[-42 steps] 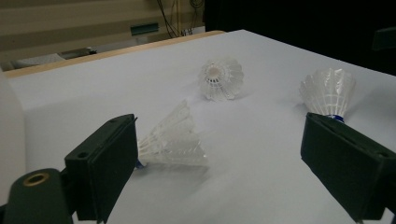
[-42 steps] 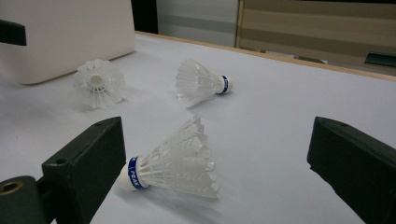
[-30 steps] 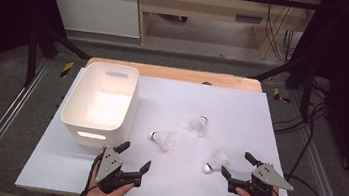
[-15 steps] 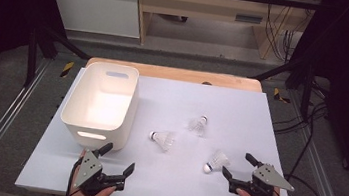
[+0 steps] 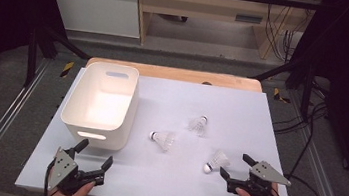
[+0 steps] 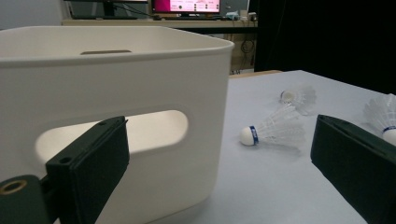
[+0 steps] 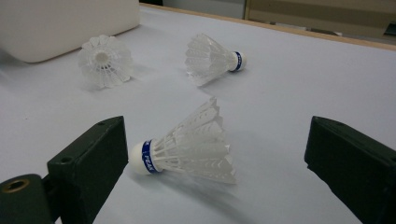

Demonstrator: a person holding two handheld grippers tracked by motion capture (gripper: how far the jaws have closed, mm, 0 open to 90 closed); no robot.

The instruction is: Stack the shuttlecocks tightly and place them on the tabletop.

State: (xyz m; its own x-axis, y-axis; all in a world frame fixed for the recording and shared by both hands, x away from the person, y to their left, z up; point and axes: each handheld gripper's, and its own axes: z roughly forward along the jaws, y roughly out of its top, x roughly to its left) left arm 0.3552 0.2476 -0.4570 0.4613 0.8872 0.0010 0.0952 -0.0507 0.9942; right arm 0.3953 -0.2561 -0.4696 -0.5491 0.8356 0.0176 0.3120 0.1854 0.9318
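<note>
Three white shuttlecocks lie on the white table top (image 5: 260, 118): a middle one (image 5: 162, 139), a far one (image 5: 199, 125) and a near right one (image 5: 217, 161). A white bin (image 5: 101, 104) stands at the left, with nothing visible inside. My left gripper (image 5: 96, 152) is open just in front of the bin's near wall (image 6: 116, 93), holding nothing; the middle shuttlecock (image 6: 273, 130) lies off to its right. My right gripper (image 5: 234, 166) is open, and the near right shuttlecock (image 7: 191, 144) lies on the table between and just ahead of its jaws, untouched, cork to the left.
A wooden board edge (image 5: 175, 73) runs behind the table top. Metal rails (image 5: 3, 122) flank the table, and cables (image 5: 308, 144) trail at the right. The bin has a handle slot (image 6: 154, 133) facing my left gripper. Open table surface lies between the two grippers.
My left gripper has moved left along the near edge, from below the middle shuttlecock to in front of the bin. The right gripper has hardly moved. The shuttlecocks are still.
</note>
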